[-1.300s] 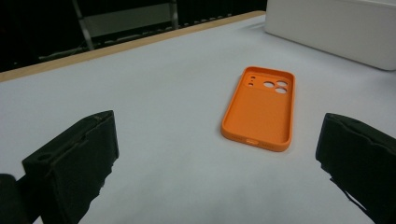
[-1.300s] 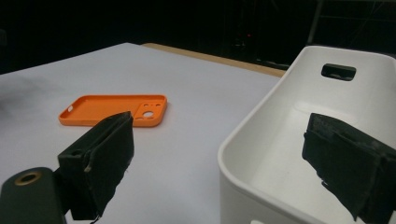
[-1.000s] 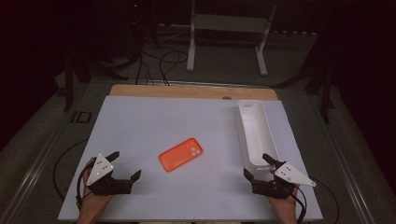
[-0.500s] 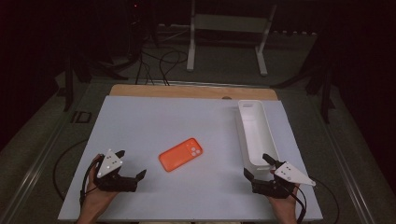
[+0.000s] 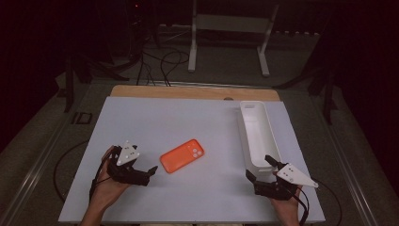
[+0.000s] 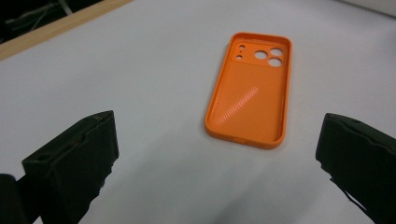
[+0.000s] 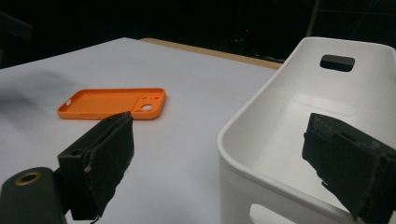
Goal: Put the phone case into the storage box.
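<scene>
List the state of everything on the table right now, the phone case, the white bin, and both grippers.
Orange phone case: lying flat on the table, hollow side up, empty, not held.
White bin: upright, empty, near the table's right edge.
Left gripper: open, jaws pointed at the case, apart from it.
Right gripper: open, holding nothing, at the bin's near end.

Overhead plus two close tool-mounted views

The black two-jaw left gripper [image 5: 143, 173] is sitting low in the person's left hand [image 5: 107, 184], jaws spread wide. The black two-jaw right gripper [image 5: 260, 168] is resting likewise, jaws gaping, in the right hand [image 5: 285, 210].
</scene>
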The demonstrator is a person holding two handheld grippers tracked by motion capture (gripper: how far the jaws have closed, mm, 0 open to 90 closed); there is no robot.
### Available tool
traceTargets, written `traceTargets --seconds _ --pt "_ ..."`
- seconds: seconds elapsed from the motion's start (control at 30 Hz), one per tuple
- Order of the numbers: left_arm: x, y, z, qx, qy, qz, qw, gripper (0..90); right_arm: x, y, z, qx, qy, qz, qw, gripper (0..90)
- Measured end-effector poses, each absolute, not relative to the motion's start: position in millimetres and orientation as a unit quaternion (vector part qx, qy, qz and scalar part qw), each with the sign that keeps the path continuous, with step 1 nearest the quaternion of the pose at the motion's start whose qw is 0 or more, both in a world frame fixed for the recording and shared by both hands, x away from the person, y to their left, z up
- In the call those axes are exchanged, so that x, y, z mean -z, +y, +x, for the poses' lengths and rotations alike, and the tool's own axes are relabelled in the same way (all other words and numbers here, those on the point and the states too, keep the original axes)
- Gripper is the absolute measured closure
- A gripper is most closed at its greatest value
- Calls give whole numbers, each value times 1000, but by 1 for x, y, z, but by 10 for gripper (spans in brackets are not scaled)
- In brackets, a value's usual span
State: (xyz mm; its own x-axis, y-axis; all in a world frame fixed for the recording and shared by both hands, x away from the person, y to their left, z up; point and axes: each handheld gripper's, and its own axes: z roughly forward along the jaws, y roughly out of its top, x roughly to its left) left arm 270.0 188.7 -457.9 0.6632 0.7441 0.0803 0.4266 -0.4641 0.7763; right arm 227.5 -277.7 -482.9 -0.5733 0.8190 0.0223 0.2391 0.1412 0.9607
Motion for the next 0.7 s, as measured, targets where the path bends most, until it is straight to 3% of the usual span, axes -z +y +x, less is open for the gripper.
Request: traceTargets --seconds 0.7 --pt "460 167 303 -186 354 860 316 1 484 -279 228 -537 705 379 268 90"
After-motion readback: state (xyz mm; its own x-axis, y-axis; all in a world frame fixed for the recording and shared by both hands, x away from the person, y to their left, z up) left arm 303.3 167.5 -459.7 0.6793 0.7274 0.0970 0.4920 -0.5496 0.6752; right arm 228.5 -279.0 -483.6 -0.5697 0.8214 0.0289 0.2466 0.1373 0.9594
